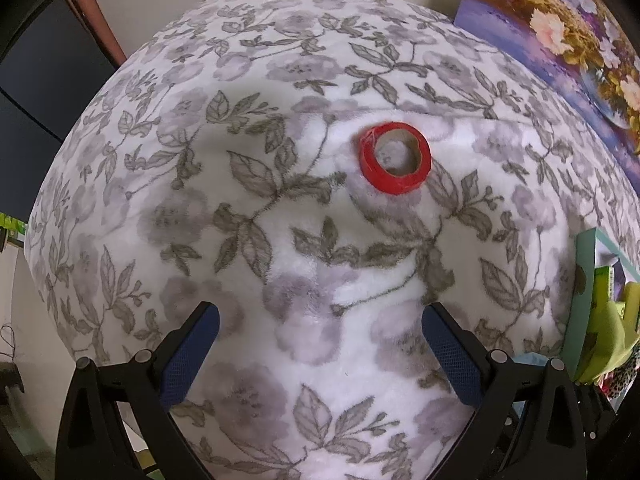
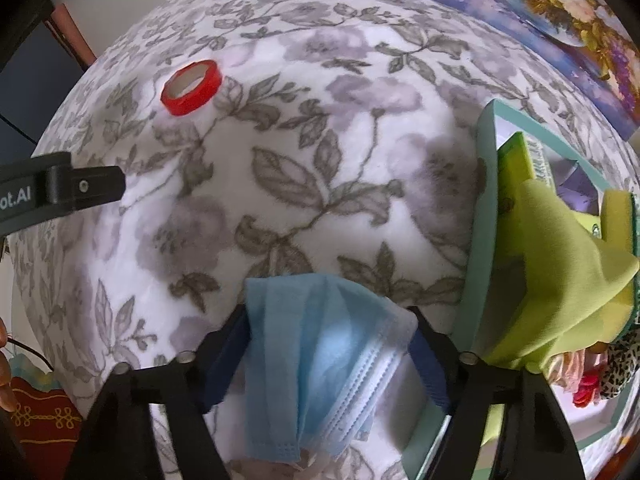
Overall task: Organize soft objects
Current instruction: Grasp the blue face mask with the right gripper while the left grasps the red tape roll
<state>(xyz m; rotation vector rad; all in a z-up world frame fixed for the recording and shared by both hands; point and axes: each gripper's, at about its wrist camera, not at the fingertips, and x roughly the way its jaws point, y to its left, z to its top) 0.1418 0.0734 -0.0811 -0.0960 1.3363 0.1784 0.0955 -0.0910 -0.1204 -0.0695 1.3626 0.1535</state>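
Right gripper (image 2: 326,344) clamped blue face mask (image 2: 320,364), held over near edge of floral blanket (image 2: 280,200), beside teal box (image 2: 480,240). Box already held green cloth (image 2: 560,280), leopard-print piece (image 2: 618,364). Mask not yet in. Left gripper (image 1: 320,344) spread wide, empty. Red tape roll (image 1: 395,157) mid-blanket. Left gripper lettering read "ot.AI".
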